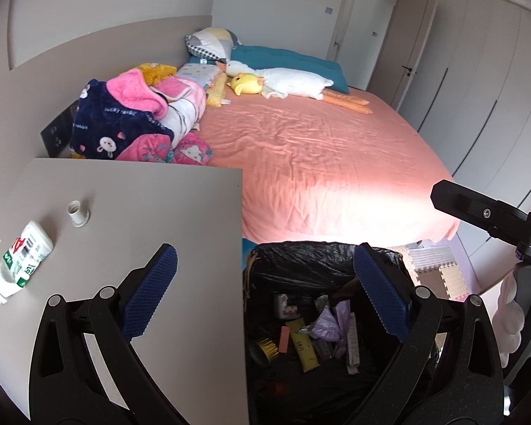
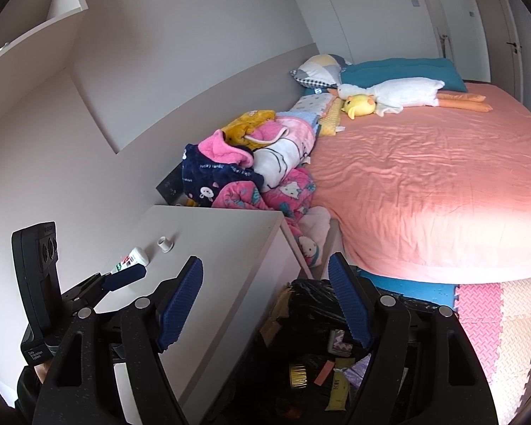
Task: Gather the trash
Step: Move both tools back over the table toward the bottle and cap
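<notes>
A squeezed white tube with green and red print (image 1: 21,255) lies on the grey nightstand top (image 1: 141,205), with a small white cap (image 1: 78,212) beside it. Both also show in the right wrist view, the tube (image 2: 131,260) and the cap (image 2: 165,244). A bin lined with a black bag (image 1: 318,318) stands between nightstand and bed, holding several wrappers and tubes. My left gripper (image 1: 265,294) is open and empty, straddling the nightstand edge and the bin. My right gripper (image 2: 265,304) is open and empty above the bin (image 2: 318,354).
A bed with a salmon sheet (image 1: 318,148) fills the middle. Folded blankets (image 1: 141,120) and plush toys (image 1: 283,81) lie along the headboard wall. Foam floor mats (image 2: 495,318) lie by the bed. Wardrobe doors (image 1: 478,88) stand at right.
</notes>
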